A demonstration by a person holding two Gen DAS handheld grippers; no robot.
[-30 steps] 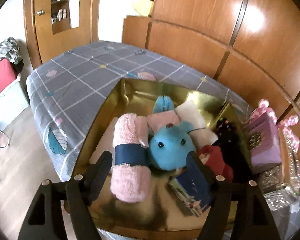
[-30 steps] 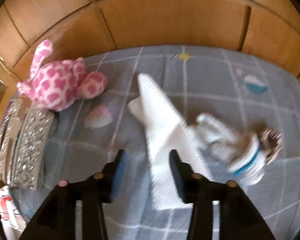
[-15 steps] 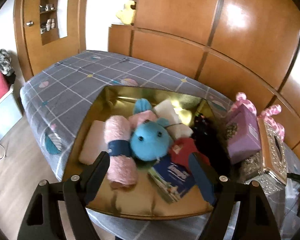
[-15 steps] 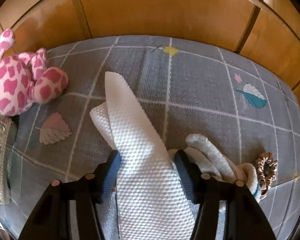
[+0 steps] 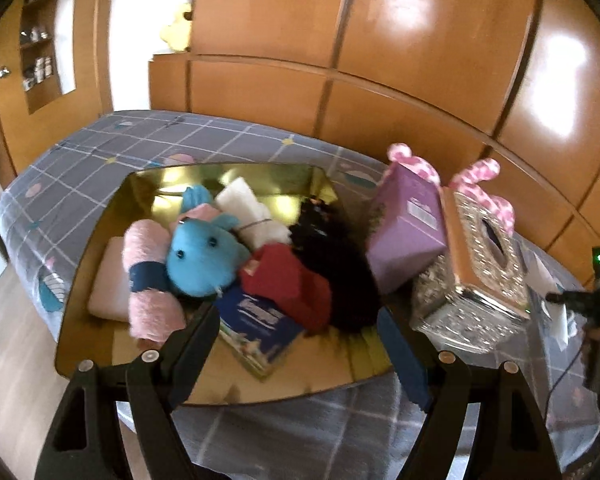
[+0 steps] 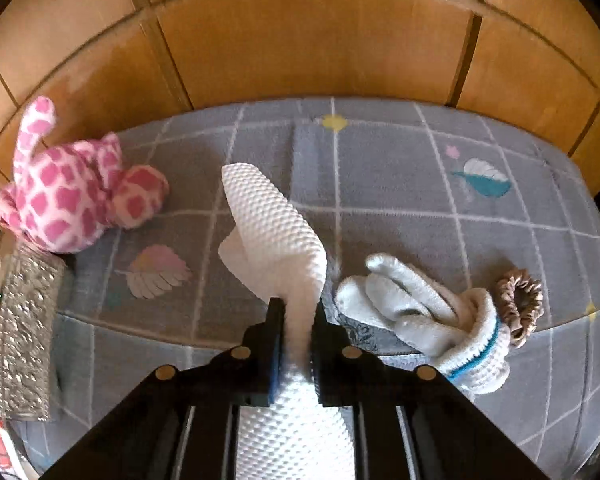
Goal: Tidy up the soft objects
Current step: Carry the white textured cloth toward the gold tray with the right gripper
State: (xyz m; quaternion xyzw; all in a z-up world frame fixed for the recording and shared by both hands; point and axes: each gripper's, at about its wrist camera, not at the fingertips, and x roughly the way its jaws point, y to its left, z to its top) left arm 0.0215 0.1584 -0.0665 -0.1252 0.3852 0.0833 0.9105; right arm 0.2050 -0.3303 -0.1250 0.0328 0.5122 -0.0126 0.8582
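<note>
My right gripper (image 6: 298, 320) is shut on a white textured cloth (image 6: 274, 232), whose far end sticks up and forward over the grey checked bedspread (image 6: 400, 184). A rolled pair of white socks (image 6: 424, 316) lies just right of it, with a brown scrunchie (image 6: 520, 304) beside. A pink spotted plush (image 6: 68, 204) lies at the left. My left gripper (image 5: 300, 348) is open and empty above the near edge of a gold tray (image 5: 100, 340). The tray holds a blue plush (image 5: 204, 256), a pink rolled towel (image 5: 148, 280), white cloths, a red item and a black item.
A purple box (image 5: 408, 232) and a glittery tissue box (image 5: 480, 268) stand right of the tray; the tissue box shows in the right wrist view (image 6: 20, 336). Wooden wall panels (image 6: 300, 40) run behind the bed. The floor (image 5: 4, 340) lies left of the bed.
My right gripper has closed on the white cloth and lifted its near part. My left gripper has pulled back and turned right, away from the tray.
</note>
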